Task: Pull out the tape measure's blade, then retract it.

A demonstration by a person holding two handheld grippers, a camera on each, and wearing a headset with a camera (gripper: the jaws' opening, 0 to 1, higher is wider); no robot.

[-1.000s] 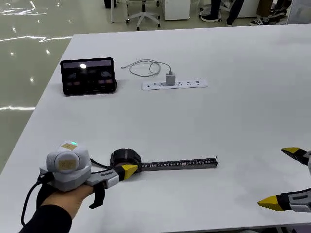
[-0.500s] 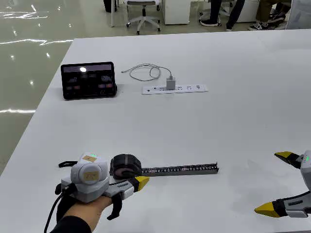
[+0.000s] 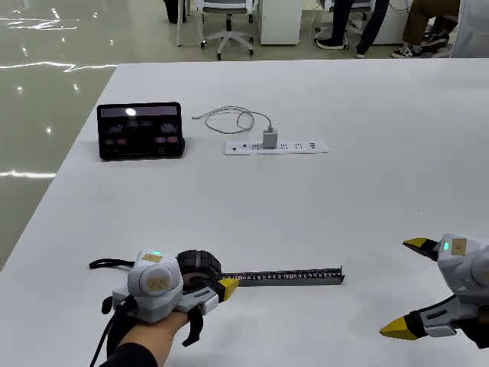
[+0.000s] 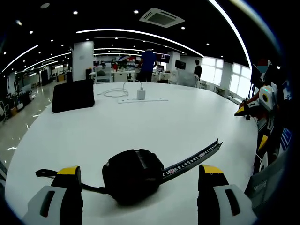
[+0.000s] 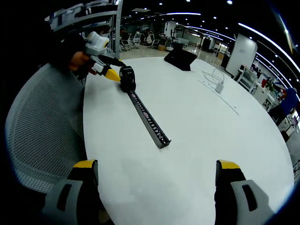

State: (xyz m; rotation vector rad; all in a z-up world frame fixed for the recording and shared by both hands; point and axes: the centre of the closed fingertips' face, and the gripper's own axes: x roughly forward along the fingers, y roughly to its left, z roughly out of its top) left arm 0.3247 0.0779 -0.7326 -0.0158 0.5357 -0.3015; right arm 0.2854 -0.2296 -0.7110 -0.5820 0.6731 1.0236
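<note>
The left gripper (image 4: 139, 171) sits at the near edge of the white table (image 3: 359, 191), held by a hand (image 3: 145, 330). Its yellow-tipped jaws are spread wide. The black tape measure case (image 4: 133, 176) lies on the table between them, with a gap showing on each side in the left gripper view, so it is framed but not clamped. A black wrist strap (image 4: 44, 173) trails from the case past the left jaw.

The blade (image 3: 283, 275) is pulled out of the case and lies flat on the table, running away from the left gripper toward the right gripper. Its hooked end (image 5: 164, 140) rests on the table short of the right gripper, well apart from it.

The right gripper (image 3: 407, 286) is near the same front edge, off to the left gripper's right. Its jaws are also released and wide apart, with bare table between them. In the right gripper view the blade's end lies ahead, between the lines of the two jaws, and the case and the left gripper are at the far end of the blade.

Farther out from both grippers, a white power strip (image 3: 276, 146) lies flat with a white charger (image 3: 270, 138) plugged into it. A loose coil of white cable (image 3: 229, 118) lies just beyond the charger. To the left of the strip, ahead of the left gripper, a dark tablet (image 3: 140, 131) stands propped with its screen lit.

Beyond the table are a glossy floor, an office chair (image 3: 225, 19), and the legs of people at the top edge of the head view.
</note>
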